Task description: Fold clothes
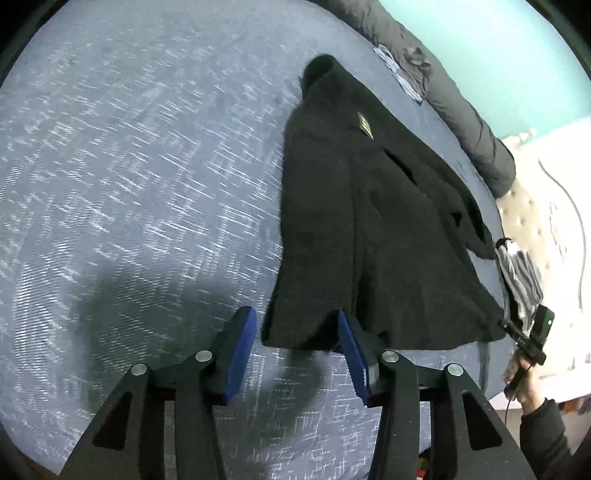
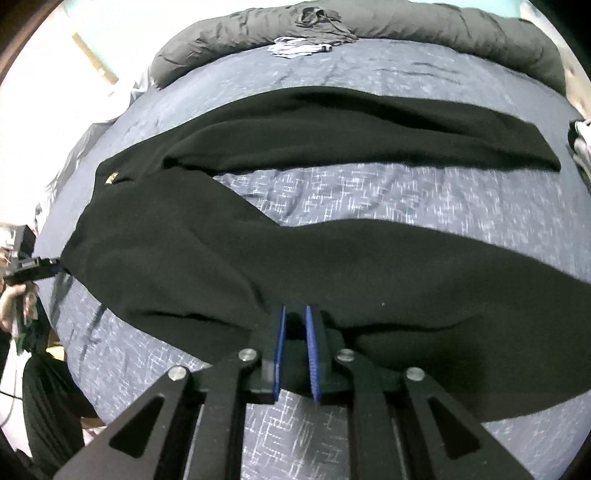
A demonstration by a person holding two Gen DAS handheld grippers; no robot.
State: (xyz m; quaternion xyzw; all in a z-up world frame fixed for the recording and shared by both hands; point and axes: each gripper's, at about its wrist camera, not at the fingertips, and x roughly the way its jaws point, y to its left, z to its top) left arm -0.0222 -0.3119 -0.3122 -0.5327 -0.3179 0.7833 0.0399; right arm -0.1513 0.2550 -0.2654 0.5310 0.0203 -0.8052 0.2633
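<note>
Black trousers (image 1: 354, 221) lie on the blue-grey patterned bed sheet (image 1: 129, 166), a small gold label (image 1: 365, 125) near the waist. My left gripper (image 1: 297, 332) is open, and a corner of the trousers' near edge sits between its blue pads. In the right wrist view the trousers (image 2: 332, 266) spread into two legs with sheet (image 2: 369, 195) between them. My right gripper (image 2: 295, 328) is shut on the near leg's edge, dark cloth pinched between its pads. The left gripper (image 2: 33, 266) shows at the far left by the waist, and a hand holds the right gripper (image 1: 524, 332) at the garment's right edge.
A rolled dark grey duvet (image 2: 369, 22) runs along the bed's far side, with a small pale garment (image 2: 299, 47) beside it. A striped cloth (image 1: 517, 273) lies at the bed's edge. A beige tufted surface (image 1: 524, 206) stands beyond it.
</note>
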